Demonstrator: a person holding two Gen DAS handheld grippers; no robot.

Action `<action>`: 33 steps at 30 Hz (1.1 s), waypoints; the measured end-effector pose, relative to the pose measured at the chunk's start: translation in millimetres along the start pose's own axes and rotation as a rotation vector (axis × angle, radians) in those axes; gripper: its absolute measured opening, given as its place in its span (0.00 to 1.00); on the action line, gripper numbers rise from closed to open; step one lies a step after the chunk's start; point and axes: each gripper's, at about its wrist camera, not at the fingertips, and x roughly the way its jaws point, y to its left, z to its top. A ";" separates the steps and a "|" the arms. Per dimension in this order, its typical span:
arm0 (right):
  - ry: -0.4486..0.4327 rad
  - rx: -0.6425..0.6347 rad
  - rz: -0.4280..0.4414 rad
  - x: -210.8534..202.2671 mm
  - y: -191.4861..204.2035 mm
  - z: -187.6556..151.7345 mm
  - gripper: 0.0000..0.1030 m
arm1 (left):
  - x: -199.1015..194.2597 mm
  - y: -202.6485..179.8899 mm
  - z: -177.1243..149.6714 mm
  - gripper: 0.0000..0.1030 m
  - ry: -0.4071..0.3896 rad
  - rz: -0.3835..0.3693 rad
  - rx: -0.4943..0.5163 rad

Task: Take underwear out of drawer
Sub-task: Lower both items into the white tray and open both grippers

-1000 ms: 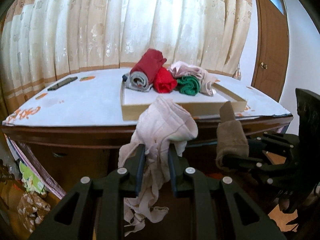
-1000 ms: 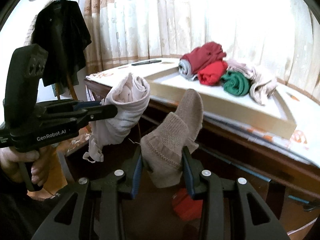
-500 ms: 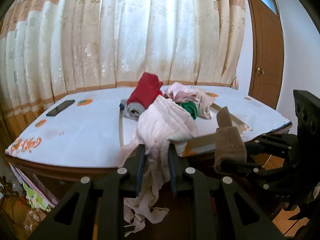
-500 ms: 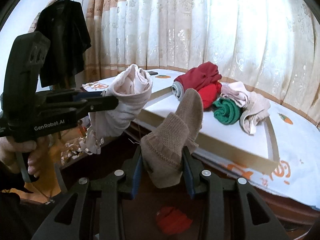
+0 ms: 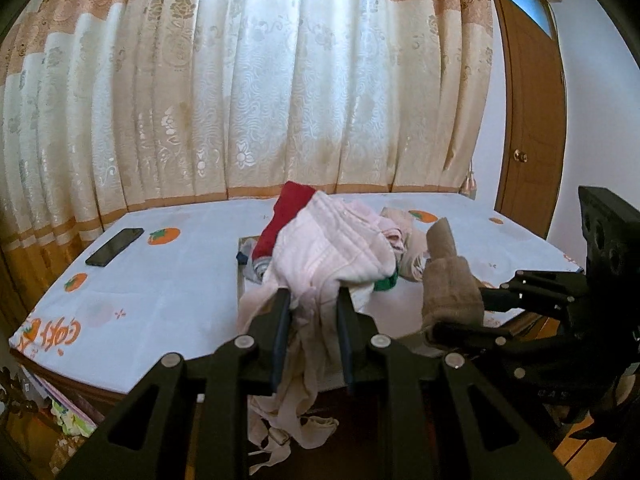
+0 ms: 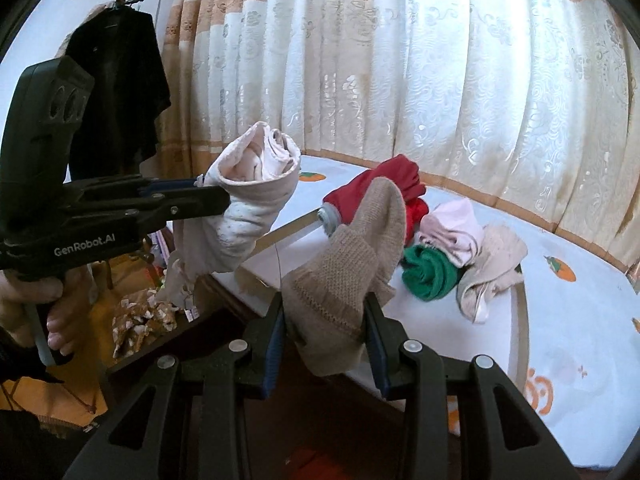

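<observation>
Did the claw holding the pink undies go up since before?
Yes. The left claw with the pink undies rose: the table now sits lower and shows more of its top.

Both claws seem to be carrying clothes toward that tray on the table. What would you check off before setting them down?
1. Left claw clamped on the pale pink underwear: ok.
2. Right claw clamped on the tan knit garment: ok.
3. Bare tray floor to set down on: ok; the wooden tray is bare in front of the rolled clothes, seen from the right wrist.
4. The two claws apart from each other: ok, a gap shows between them in both views.
5. Loose pink fabric hanging below the left claw clear of the table edge: cannot tell.
6. Black phone away from the tray: ok.
</observation>
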 end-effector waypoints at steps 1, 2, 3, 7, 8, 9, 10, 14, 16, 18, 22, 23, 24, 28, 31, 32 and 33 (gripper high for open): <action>0.002 0.008 0.004 2.7 -3.4 3.3 0.38 | 3.0 0.2 3.0 0.20 0.004 -0.003 -0.001; 0.006 0.016 0.008 6.9 -7.2 7.2 0.38 | 6.9 1.0 6.3 0.20 0.010 -0.009 -0.006; 0.010 0.020 0.007 10.5 -9.4 10.2 0.38 | 11.0 1.5 9.8 0.20 0.015 -0.012 -0.011; 0.026 0.030 0.005 21.7 -16.2 19.5 0.38 | 28.1 1.3 22.1 0.20 0.039 -0.025 -0.025; 0.033 0.034 0.007 25.7 -18.7 21.8 0.38 | 30.5 1.4 24.2 0.20 0.043 -0.029 -0.028; 0.038 0.037 0.008 29.5 -22.2 24.1 0.38 | 34.9 2.3 27.8 0.20 0.048 -0.033 -0.036; 0.043 0.038 0.008 32.2 -23.7 25.8 0.38 | 39.1 3.7 31.8 0.20 0.052 -0.036 -0.045; 0.058 0.052 0.011 43.2 -30.0 31.6 0.38 | 52.9 6.4 46.9 0.20 0.064 -0.039 -0.059; 0.067 0.067 0.014 48.5 -33.3 33.2 0.38 | 59.0 8.8 53.3 0.20 0.066 -0.040 -0.075; 0.075 0.078 0.019 53.1 -35.8 34.8 0.38 | 65.7 9.1 58.8 0.20 0.066 -0.029 -0.071; 0.098 0.092 0.026 63.1 -39.7 34.5 0.38 | 84.6 11.8 62.2 0.20 0.099 -0.028 -0.088; 0.103 0.094 0.026 65.1 -40.1 33.9 0.38 | 88.0 12.4 61.5 0.20 0.108 -0.030 -0.092; 0.112 0.095 0.027 68.0 -41.0 33.3 0.38 | 93.0 12.4 59.5 0.20 0.121 -0.031 -0.096; 0.153 0.111 0.033 80.4 -45.7 30.4 0.38 | 110.6 9.6 49.7 0.20 0.186 -0.032 -0.089; 0.181 0.120 0.036 87.7 -48.2 25.8 0.38 | 118.0 7.1 43.1 0.20 0.218 -0.028 -0.081; 0.189 0.122 0.037 89.9 -48.5 24.8 0.38 | 120.3 6.8 41.6 0.20 0.224 -0.026 -0.080; 0.199 0.124 0.041 91.6 -48.7 23.7 0.38 | 122.9 7.0 40.3 0.20 0.231 -0.025 -0.078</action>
